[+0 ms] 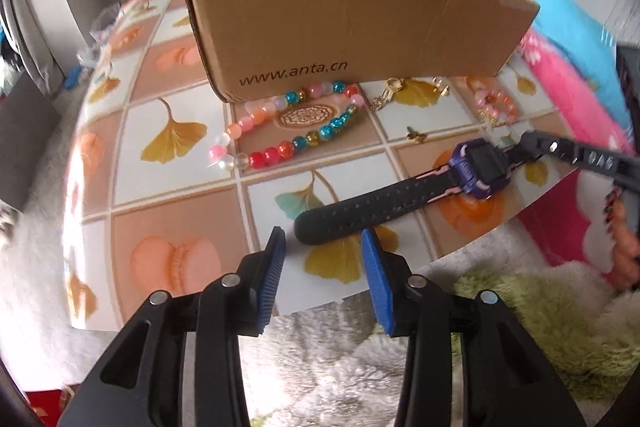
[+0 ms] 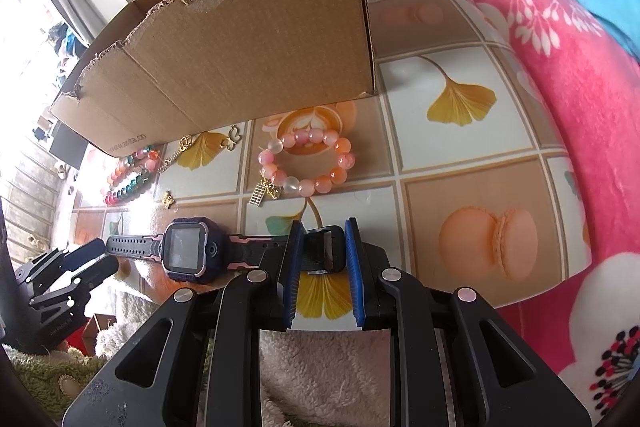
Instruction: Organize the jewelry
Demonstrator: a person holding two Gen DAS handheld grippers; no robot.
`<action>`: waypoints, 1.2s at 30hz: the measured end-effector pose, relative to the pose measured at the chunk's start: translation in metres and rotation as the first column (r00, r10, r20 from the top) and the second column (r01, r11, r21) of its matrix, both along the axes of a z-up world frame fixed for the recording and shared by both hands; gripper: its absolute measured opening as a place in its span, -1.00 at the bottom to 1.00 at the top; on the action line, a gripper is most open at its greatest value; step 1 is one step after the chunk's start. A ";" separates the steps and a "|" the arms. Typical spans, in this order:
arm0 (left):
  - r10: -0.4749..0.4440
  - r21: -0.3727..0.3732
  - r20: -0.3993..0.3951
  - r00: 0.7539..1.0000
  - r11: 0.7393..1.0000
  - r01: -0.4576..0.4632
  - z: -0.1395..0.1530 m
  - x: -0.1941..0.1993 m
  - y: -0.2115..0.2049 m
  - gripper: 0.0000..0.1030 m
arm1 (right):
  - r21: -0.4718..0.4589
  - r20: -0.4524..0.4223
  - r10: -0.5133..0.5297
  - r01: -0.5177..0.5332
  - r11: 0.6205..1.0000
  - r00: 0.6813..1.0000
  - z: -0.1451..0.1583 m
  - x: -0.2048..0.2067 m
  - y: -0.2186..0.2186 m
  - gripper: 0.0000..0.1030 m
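Right hand-held gripper (image 2: 320, 247) grasps the watch (image 2: 188, 253) by its buckle end on the bench (image 2: 472, 195).
Left hand-held gripper (image 1: 322, 253) stands released, pads clear, beside the strap's free tip.

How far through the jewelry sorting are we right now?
Early. The brown cardboard box hides its inside, so nothing reads as stored. The right gripper grips the buckle end of the purple square-faced watch; the left gripper is open. The multicoloured bead necklace, pink bead bracelet and gold charms remain out.
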State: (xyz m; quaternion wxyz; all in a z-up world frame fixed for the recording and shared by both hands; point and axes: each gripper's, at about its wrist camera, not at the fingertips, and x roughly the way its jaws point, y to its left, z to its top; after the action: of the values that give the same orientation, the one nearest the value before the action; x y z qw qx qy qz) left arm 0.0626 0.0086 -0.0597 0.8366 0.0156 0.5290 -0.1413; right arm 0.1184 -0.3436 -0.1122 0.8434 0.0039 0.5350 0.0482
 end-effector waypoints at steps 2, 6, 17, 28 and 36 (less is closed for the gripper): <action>0.018 -0.104 -0.038 0.999 0.994 -0.022 0.001 0.005 0.009 -0.20 | 0.001 0.001 0.001 -0.001 1.000 1.000 0.000 0.000 0.001 -0.63; 0.065 -0.247 -0.106 0.992 0.965 -0.089 -0.001 0.015 0.029 -0.18 | 0.006 0.001 0.001 -0.001 1.000 1.000 0.001 -0.002 -0.002 -0.63; 0.152 -0.571 -0.167 0.974 0.791 -0.221 -0.002 0.009 0.062 -0.20 | -0.002 0.005 0.002 -0.002 1.000 1.000 0.001 -0.007 -0.001 -0.63; 0.183 -0.564 -0.164 0.969 0.789 -0.244 -0.013 0.011 0.060 -0.22 | -0.009 0.007 0.001 -0.001 1.000 1.000 0.001 -0.008 0.000 -0.63; 0.174 -0.573 -0.117 0.978 0.793 -0.209 -0.007 0.009 0.054 -0.36 | -0.009 0.007 0.001 -0.001 1.000 1.000 0.002 -0.008 0.000 -0.63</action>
State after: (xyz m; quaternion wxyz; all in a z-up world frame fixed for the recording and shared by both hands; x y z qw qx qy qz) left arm 0.0715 0.0626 -0.0670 0.7952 -0.2986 0.4835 -0.2112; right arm 0.1105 -0.3436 -0.1106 0.8454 -0.0006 0.5321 0.0463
